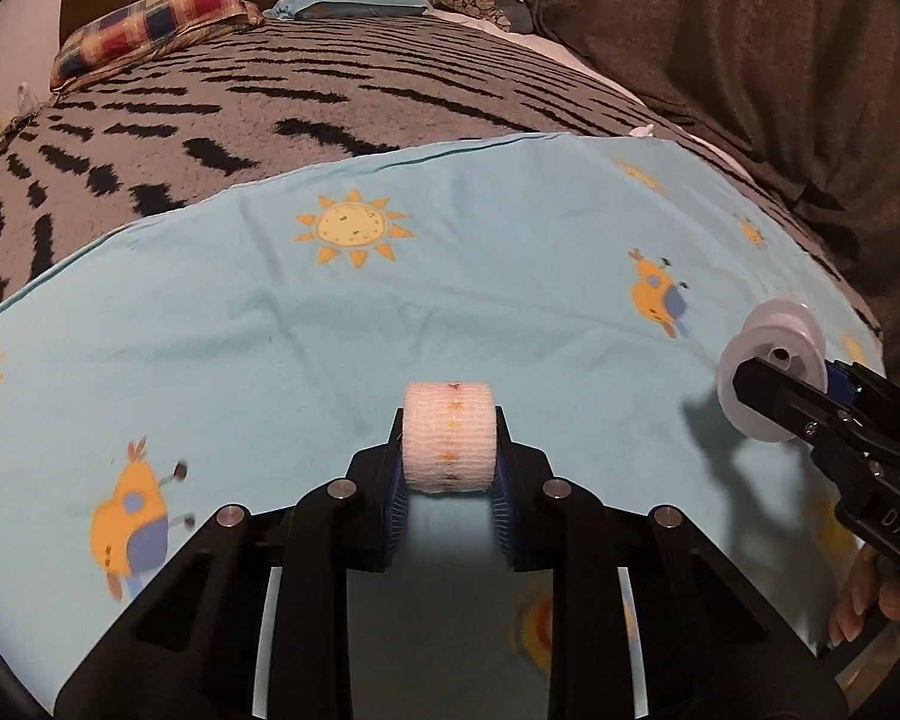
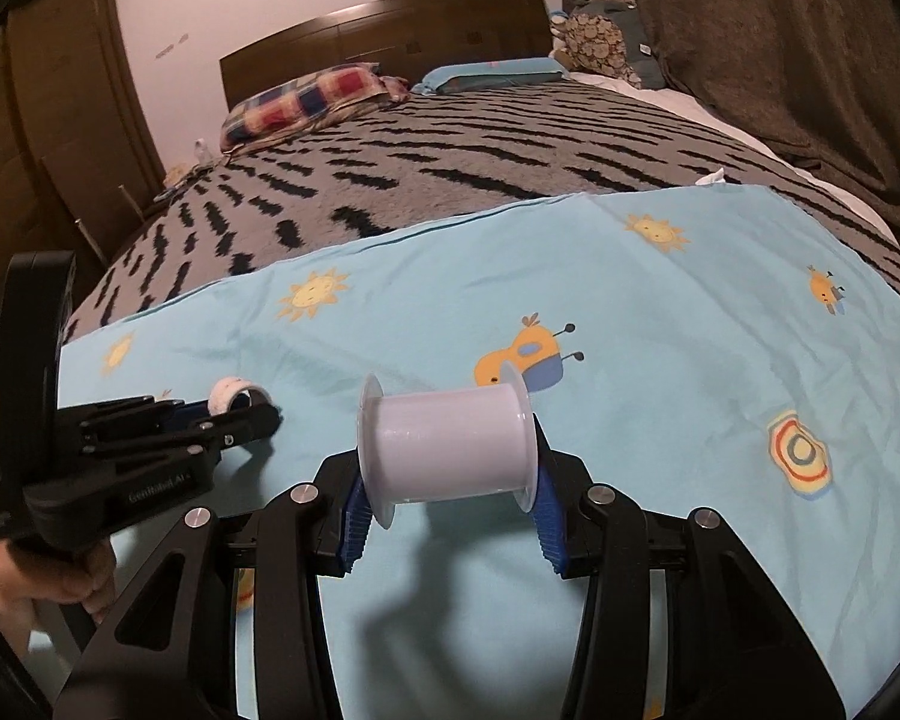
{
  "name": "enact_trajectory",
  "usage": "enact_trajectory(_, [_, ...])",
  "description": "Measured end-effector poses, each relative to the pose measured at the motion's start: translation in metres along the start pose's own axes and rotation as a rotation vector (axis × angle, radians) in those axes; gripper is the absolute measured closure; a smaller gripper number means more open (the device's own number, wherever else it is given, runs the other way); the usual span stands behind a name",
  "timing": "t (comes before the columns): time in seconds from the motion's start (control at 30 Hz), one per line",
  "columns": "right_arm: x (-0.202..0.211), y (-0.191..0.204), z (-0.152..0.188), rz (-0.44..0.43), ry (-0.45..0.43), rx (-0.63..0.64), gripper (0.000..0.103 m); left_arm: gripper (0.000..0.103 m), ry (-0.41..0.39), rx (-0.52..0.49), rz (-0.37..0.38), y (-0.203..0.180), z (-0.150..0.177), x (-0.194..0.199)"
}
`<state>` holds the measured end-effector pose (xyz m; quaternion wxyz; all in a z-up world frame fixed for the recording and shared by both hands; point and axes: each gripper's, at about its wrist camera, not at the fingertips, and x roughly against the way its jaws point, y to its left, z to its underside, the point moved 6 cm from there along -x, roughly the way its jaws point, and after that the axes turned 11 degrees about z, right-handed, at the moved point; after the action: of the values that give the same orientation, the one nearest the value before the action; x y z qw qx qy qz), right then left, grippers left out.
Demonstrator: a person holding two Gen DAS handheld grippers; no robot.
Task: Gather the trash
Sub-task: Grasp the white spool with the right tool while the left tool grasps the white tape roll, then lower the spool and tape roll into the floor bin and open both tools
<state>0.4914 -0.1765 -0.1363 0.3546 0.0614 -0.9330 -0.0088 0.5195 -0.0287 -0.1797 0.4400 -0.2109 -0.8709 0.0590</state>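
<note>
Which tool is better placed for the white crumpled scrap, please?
Likely the right tool: the white crumpled scrap lies on its side, though it holds a white plastic spool.

**A bed dressed in blue and grey**

A light-blue sheet (image 1: 480, 276) printed with suns and yellow creatures covers the near part of the bed. Beyond it lies a grey blanket (image 1: 306, 102) with black dashes. At the far end sit a plaid pillow (image 1: 156, 24) on the left and a blue pillow (image 1: 354, 3) beside it, against a dark wooden headboard (image 2: 384, 30). A brown curtain (image 1: 750, 48) hangs on the right.
</note>
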Motion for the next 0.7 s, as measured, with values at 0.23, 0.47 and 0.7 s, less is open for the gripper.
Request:
enact_trajectory(0.23, [0.052,0.000,0.023,0.002,-0.026,0.026,0.057,0.080,-0.054,-0.081,-0.017,-0.037,0.032,0.064])
enact_trajectory(0.47, [0.122,0.000,0.077,-0.014,-0.040,0.052,0.057,0.080,-0.134,-0.128,-0.005,-0.090,0.102,0.136])
enact_trajectory(0.7, [0.188,0.005,0.146,-0.048,-0.047,0.083,0.057,0.080,-0.135,-0.161,0.022,-0.139,0.188,0.175])
